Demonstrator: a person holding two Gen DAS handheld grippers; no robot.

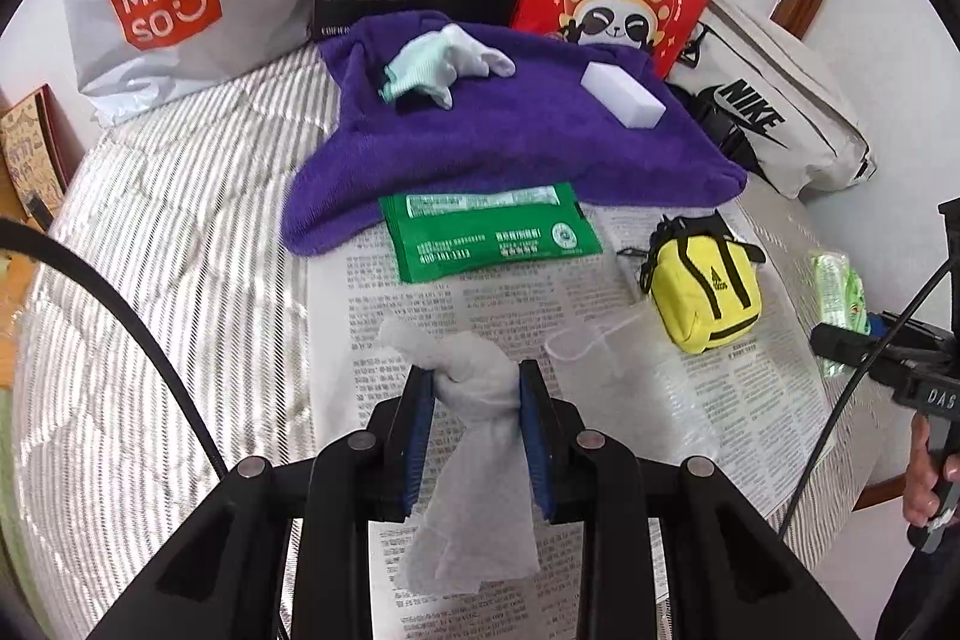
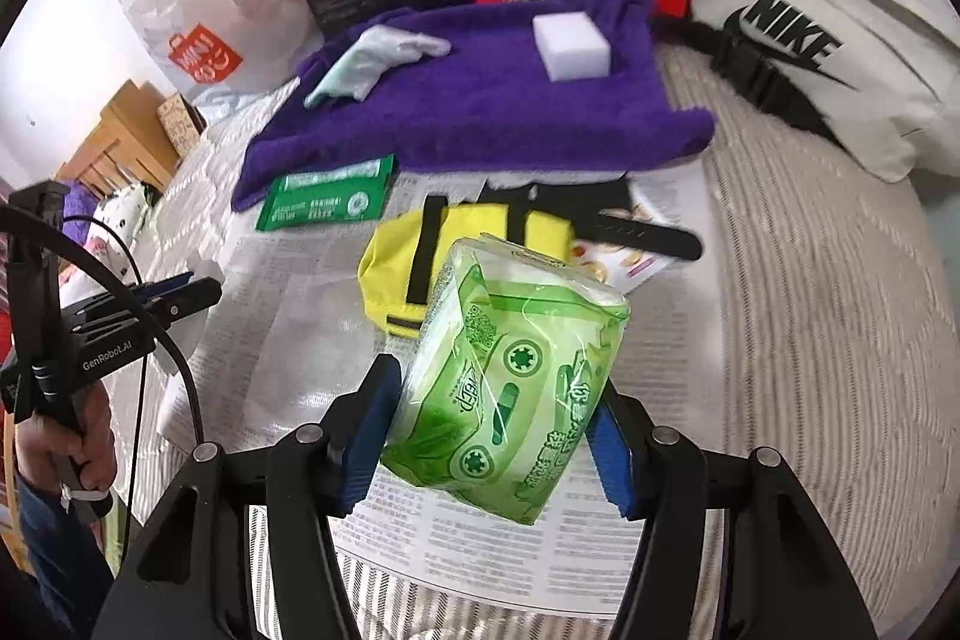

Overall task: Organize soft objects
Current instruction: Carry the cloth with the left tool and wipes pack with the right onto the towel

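left wrist view: my left hand-held gripper is closed on a crumpled white tissue, pinched at its twisted waist, with a knot of it above the pads and a loose tail hanging below, over the newspaper spread on the bed. right wrist view: my right hand-held gripper grips a green tissue pack, clear of the newspaper, and tilted so its far corner leans toward 1 o'clock.

risks, as i judge them:
- the pack's wrapper is slick and soft. the pads bear near its lower end only, so the tilted bulk could pivot or slide out and fall onto the yellow pouch at 12 o'clock.
- more squeeze would crush the pack rather than hold it.
- the tissue is thin. its tail could snag or tear, or the wad could slip free.
- the purple towel at 12 o'clock already carries a white sponge and a pale sock. a careless drop there could knock either off.
- the green sachet overlaps the towel's near edge and may be dragged along.
- the black cable at 3 o'clock in the left view may catch as my hands cross.
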